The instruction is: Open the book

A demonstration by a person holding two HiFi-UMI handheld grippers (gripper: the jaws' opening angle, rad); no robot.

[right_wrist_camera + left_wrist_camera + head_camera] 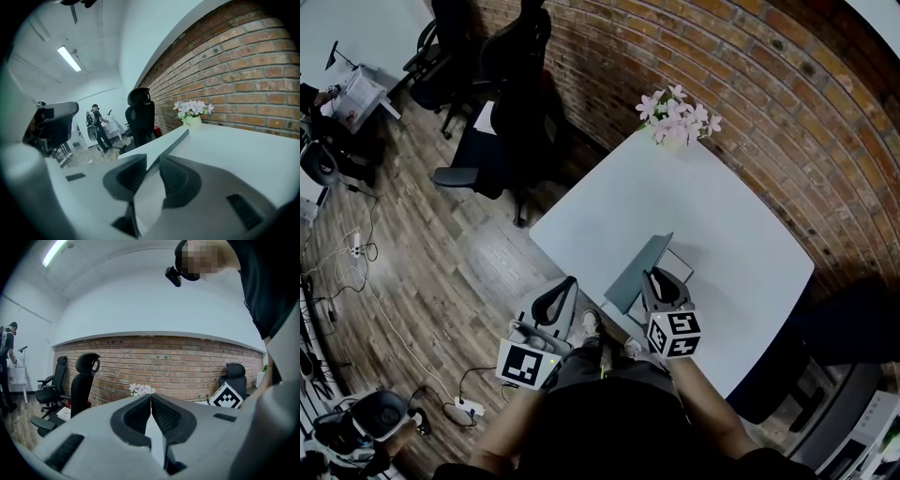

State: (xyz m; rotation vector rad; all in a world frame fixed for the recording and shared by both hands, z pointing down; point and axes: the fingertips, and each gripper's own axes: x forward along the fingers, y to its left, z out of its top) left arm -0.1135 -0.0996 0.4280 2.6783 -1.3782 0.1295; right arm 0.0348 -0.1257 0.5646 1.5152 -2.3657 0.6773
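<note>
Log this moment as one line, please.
book cover tilted up | right claw open, cover between jaws | left claw shut, empty

White table [750, 234]; grey-green book cover [636, 272]. Red-brown brick wall [750, 75], mortar lines pale. Flowers [678, 114] pale pink.

Pink potted flowers [678, 114] on white table [750, 225] by brick wall [741, 75], black office chairs [511, 94] on wooden floor [441, 244]

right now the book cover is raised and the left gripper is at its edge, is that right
Not quite. The head view shows the right gripper at the edge of the raised book cover. The left gripper is off the side of the table, jaws together.
</note>
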